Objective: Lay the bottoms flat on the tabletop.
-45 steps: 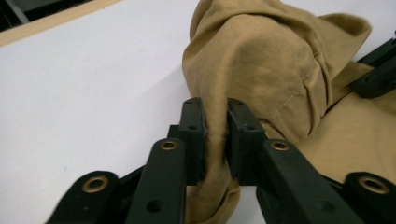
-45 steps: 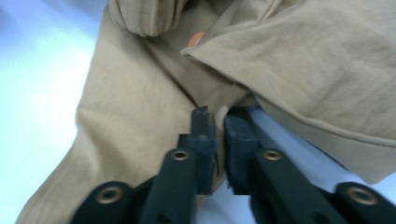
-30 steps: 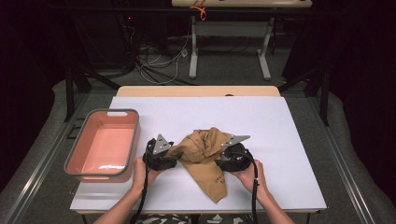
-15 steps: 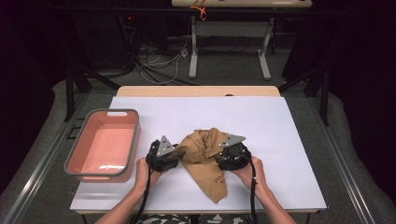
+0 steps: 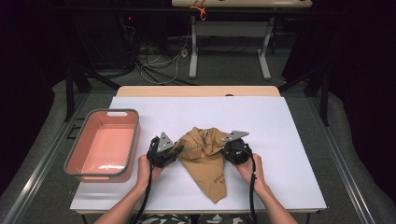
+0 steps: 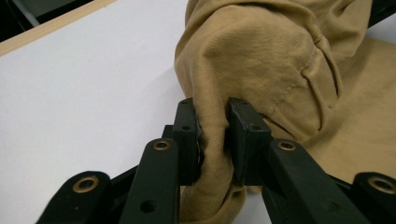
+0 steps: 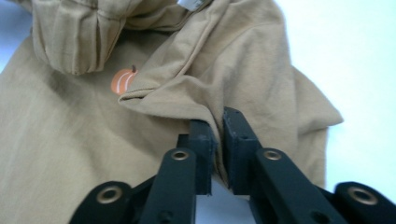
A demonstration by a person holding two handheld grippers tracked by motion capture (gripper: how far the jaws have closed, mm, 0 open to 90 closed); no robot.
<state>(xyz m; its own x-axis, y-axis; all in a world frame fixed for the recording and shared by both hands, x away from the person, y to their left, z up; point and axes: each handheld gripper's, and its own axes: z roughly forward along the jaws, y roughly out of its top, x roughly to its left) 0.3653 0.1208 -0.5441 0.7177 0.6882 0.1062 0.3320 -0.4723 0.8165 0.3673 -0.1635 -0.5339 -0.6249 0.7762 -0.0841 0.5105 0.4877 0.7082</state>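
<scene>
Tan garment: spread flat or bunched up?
Bunched. The tan garment is crumpled into folds near the top, tapering to a point toward the person; the left gripper and right gripper each pinch a fold.

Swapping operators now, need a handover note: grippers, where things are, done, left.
Left gripper: shut on a fold at the tan garment's left side.
Right gripper: shut on a fold at its right side.
Garment lies bunched mid-table on the white sheet, tail toward the person; pink bin at the left holds nothing.
Done: both grasps. Left: probably folding or binning; neither has begun.
</scene>
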